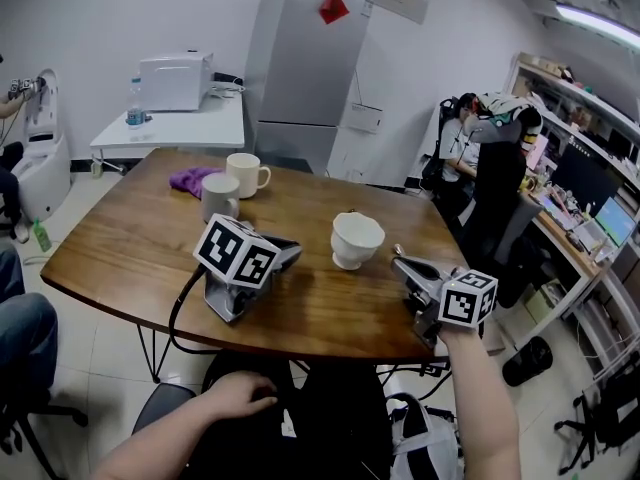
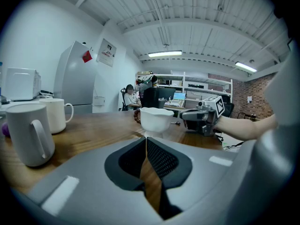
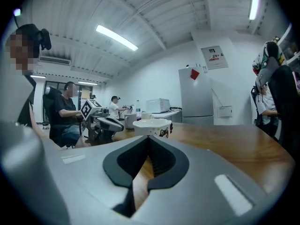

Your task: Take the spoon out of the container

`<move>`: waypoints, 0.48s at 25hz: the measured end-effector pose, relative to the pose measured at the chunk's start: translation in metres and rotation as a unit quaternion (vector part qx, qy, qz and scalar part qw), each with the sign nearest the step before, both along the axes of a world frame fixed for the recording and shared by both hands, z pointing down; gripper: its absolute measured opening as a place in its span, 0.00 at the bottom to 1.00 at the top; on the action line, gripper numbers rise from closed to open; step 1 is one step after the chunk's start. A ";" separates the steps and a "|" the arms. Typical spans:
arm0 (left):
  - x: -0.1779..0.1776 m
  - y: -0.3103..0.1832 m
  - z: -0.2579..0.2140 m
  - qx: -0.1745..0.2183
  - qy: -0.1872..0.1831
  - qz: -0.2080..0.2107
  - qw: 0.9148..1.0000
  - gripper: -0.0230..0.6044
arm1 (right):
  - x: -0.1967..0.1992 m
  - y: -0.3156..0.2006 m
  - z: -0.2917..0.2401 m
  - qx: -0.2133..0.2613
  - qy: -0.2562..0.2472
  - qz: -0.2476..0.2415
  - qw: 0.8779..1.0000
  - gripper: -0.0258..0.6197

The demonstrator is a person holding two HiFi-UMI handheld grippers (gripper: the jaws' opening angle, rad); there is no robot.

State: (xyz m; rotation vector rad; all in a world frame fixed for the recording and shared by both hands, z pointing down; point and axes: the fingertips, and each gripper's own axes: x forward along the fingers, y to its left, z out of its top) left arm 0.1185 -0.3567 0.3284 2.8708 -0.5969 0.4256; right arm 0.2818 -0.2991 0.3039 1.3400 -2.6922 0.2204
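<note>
On wooden table point(image 1: 120, 238), white scalloped container point(image 1: 356, 238)

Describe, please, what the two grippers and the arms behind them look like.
Both the left gripper and the right gripper are grey, wedge-shaped shells, each carrying a cube of black-and-white square markers. Their pads are black and textured. A black cable runs from the left one. Both forearms are bare; no sleeves show.

Warm brown wood grain runs across the table point(image 1: 120, 238). White container point(image 1: 357, 238) sits mid-table, with 2 mugs: 1 cream-white mug point(image 1: 245, 173), 1 pale grey mug point(image 1: 219, 196). Purple cloth point(image 1: 190, 179). Left gripper point(image 1: 293, 252) and right gripper point(image 1: 398, 260) are grey, with black pads point(image 2: 164, 159) and black-and-white square markers.
</note>
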 end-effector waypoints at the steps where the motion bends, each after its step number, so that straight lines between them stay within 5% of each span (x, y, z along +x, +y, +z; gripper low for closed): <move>1: 0.000 0.000 0.000 0.000 0.000 0.000 1.000 0.06 | 0.000 0.000 0.000 0.000 0.000 0.000 1.000 0.04; 12: 0.000 0.000 -0.001 0.000 0.000 0.000 1.000 0.06 | 0.000 0.000 -0.001 -0.001 0.001 0.001 1.000 0.04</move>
